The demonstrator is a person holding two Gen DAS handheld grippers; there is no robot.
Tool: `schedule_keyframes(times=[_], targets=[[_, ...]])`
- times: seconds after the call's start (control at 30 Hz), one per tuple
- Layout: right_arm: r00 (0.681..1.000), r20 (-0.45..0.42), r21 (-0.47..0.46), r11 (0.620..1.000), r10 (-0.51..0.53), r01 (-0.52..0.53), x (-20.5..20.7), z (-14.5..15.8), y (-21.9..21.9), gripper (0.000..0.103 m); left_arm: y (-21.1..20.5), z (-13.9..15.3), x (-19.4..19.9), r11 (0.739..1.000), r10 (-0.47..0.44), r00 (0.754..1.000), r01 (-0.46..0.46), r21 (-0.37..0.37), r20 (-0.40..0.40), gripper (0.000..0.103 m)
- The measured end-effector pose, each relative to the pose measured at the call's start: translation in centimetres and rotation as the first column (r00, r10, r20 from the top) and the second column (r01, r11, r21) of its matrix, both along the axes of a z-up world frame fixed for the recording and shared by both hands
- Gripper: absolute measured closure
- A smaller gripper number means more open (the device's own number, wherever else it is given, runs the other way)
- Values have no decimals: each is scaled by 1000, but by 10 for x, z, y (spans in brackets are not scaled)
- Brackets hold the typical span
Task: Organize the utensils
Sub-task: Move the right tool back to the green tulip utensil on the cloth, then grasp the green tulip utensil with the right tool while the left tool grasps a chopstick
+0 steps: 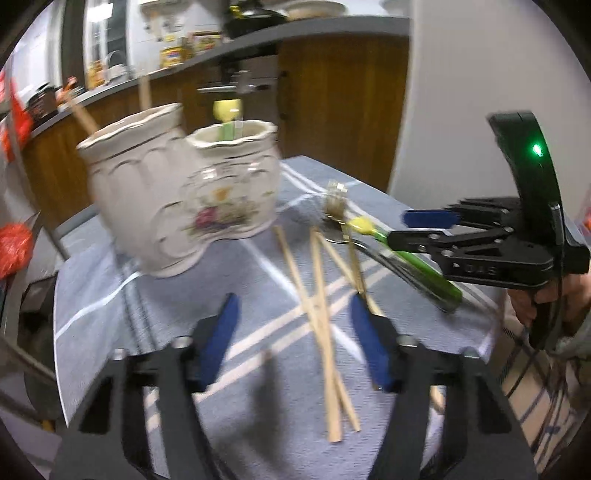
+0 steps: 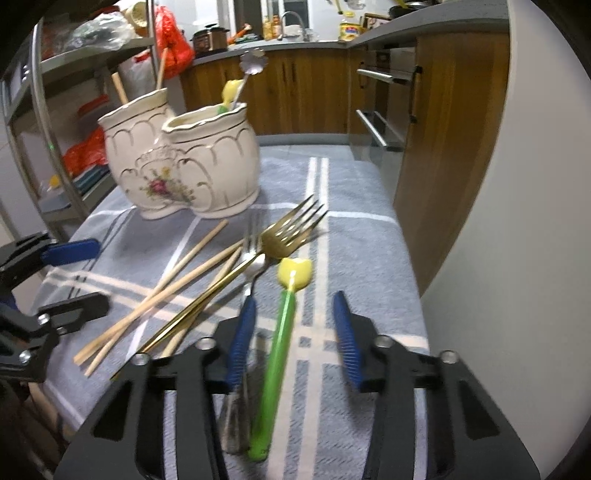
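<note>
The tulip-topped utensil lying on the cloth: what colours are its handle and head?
Green handle, yellow head on the tulip utensil; clearest in the right wrist view.

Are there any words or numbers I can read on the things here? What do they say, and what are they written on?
"DAS": raised letters on the side of the black right gripper, a bit blurred, so not certain.
Gold lettering above the flowers on the cream double ceramic utensil holder: too small and blurred to read.
Labels on the yellow jars on the kitchen counter: too blurred to read.
</note>
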State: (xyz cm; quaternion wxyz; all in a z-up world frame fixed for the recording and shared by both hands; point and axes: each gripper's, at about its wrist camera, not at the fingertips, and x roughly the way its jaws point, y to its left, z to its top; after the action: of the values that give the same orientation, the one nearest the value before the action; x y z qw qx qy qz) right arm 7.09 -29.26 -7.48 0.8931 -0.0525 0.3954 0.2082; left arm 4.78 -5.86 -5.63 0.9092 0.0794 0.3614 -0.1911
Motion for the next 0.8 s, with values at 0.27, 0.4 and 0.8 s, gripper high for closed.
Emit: schedule_keyframes(times=[0.27, 0.4, 0.8], targets=[[999, -34, -8, 1000, 13, -14, 5, -6, 3, 84, -14, -6, 0, 997, -68, 997, 70, 39, -46, 78], [999, -45, -26, 1000, 14, -15, 6, -11, 6, 85, -17, -9, 5, 996, -73, 995, 76, 47, -70, 87], [999, -51, -26, 1000, 12, -13, 13, -11, 7, 85, -36, -20, 13, 988, -88, 991, 100, 116, -100, 89]])
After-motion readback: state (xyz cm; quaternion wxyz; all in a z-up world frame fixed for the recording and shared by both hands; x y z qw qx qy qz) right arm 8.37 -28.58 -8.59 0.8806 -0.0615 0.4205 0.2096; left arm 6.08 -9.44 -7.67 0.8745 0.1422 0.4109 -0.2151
